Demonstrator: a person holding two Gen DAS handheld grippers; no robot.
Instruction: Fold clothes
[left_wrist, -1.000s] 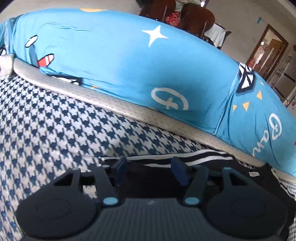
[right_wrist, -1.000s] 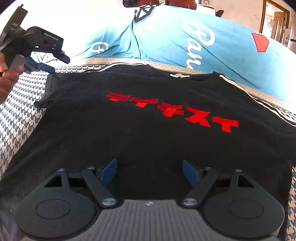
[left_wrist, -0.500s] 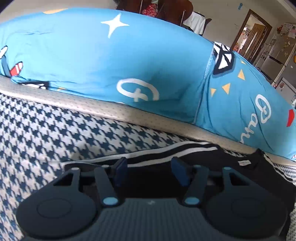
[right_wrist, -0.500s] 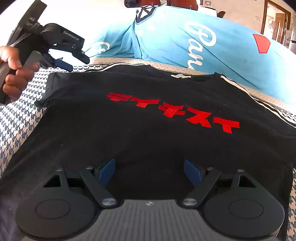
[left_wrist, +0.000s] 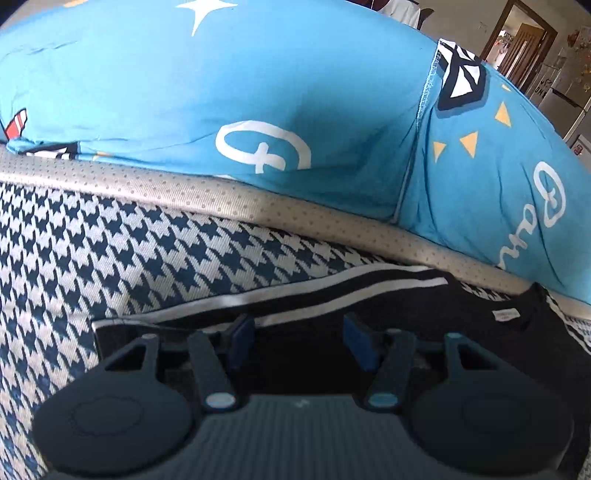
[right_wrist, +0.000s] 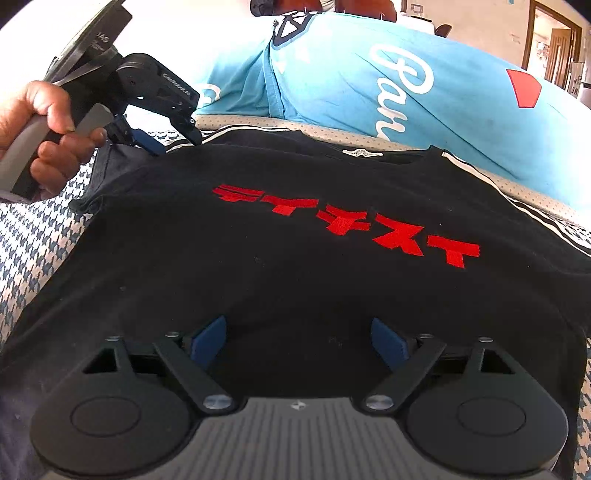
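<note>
Black T-shirt flat on houndstooth cover — both hand-held grippers apart.

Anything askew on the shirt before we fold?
Mostly flat, but the sleeve by the left gripper is bunched and turned up off the black shirt. Nothing looks damaged.

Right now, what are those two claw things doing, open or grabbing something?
Left gripper: open, over the black T-shirt's sleeve, holding nothing.
Right gripper: open, over the shirt's lower part, holding nothing.
</note>
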